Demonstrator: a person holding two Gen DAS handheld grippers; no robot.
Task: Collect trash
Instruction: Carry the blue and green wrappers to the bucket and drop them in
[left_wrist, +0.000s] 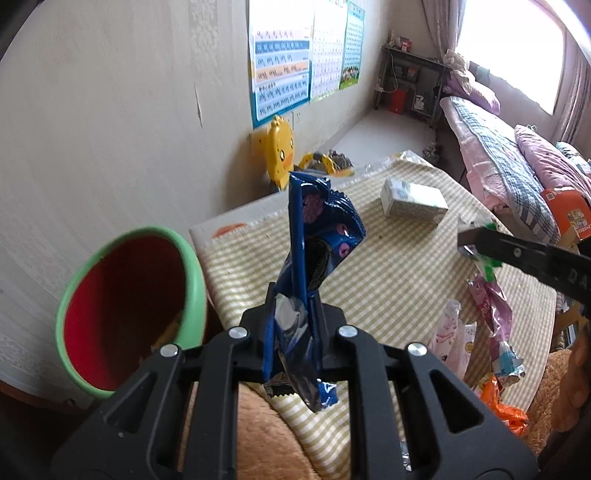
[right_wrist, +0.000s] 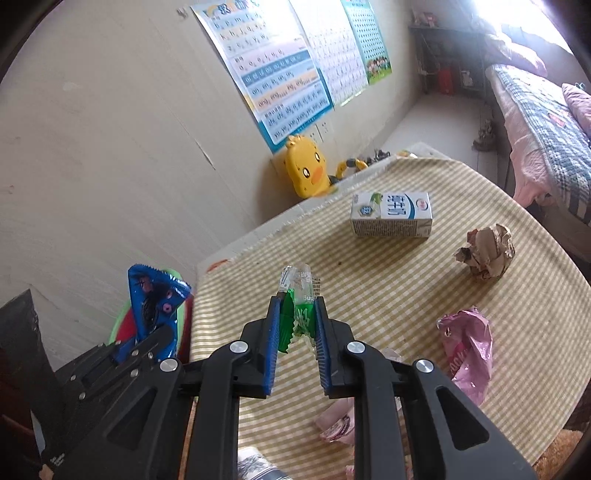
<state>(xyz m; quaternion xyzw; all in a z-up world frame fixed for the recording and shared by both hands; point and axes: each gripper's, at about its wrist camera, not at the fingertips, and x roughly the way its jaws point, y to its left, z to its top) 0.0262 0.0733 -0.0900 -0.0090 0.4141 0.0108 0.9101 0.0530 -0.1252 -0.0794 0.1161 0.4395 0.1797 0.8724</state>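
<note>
My left gripper (left_wrist: 291, 295) is shut on a blue cookie wrapper (left_wrist: 314, 236) that stands up from the jaws, just right of the green bin with a red inside (left_wrist: 125, 302). The wrapper (right_wrist: 155, 295) and left gripper (right_wrist: 122, 354) also show in the right wrist view, above the bin (right_wrist: 120, 326). My right gripper (right_wrist: 297, 301) is shut on a green and clear wrapper (right_wrist: 299, 299) above the checked tablecloth (right_wrist: 406, 280). In the left wrist view the right gripper (left_wrist: 465, 243) comes in from the right with the green wrapper (left_wrist: 487, 264).
On the table lie a milk carton (right_wrist: 391, 214), a crumpled brown paper ball (right_wrist: 487, 251), a pink wrapper (right_wrist: 469, 350), pale pink wrappers (left_wrist: 454, 336) and an orange wrapper (left_wrist: 502, 406). A yellow duck toy (right_wrist: 306, 171) stands by the wall. A bed (right_wrist: 535, 110) is at right.
</note>
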